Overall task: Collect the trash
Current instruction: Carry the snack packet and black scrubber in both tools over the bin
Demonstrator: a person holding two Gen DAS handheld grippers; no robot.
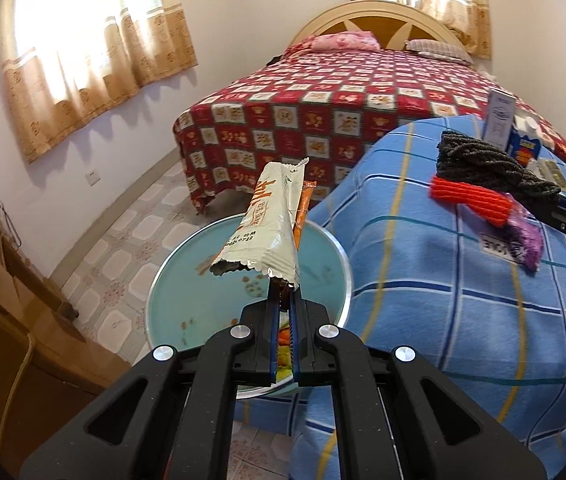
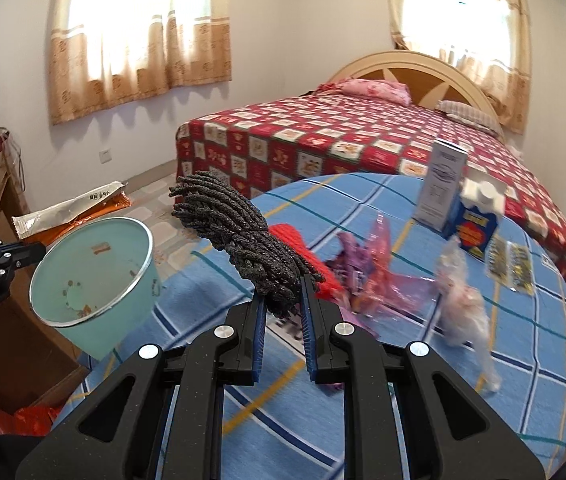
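My left gripper [image 1: 283, 294] is shut on white and orange snack wrappers [image 1: 267, 228], held above the open light-blue trash bin [image 1: 187, 280]. The wrappers also show in the right wrist view [image 2: 71, 210], above the bin [image 2: 95, 280]. My right gripper [image 2: 283, 300] is shut on a dark grey knitted piece with a red cuff [image 2: 239, 236], held over the blue checked table [image 2: 403, 360]. It also shows in the left wrist view [image 1: 483, 168]. Purple plastic scraps [image 2: 367, 276] and a crumpled clear bag [image 2: 467, 304] lie on the table.
A white carton [image 2: 441, 184], a blue carton [image 2: 475, 224] and flat sachets [image 2: 511, 264] stand at the table's far side. A bed with a red patterned cover [image 2: 323, 140] is behind. A wooden cabinet [image 1: 11, 300] is at the left.
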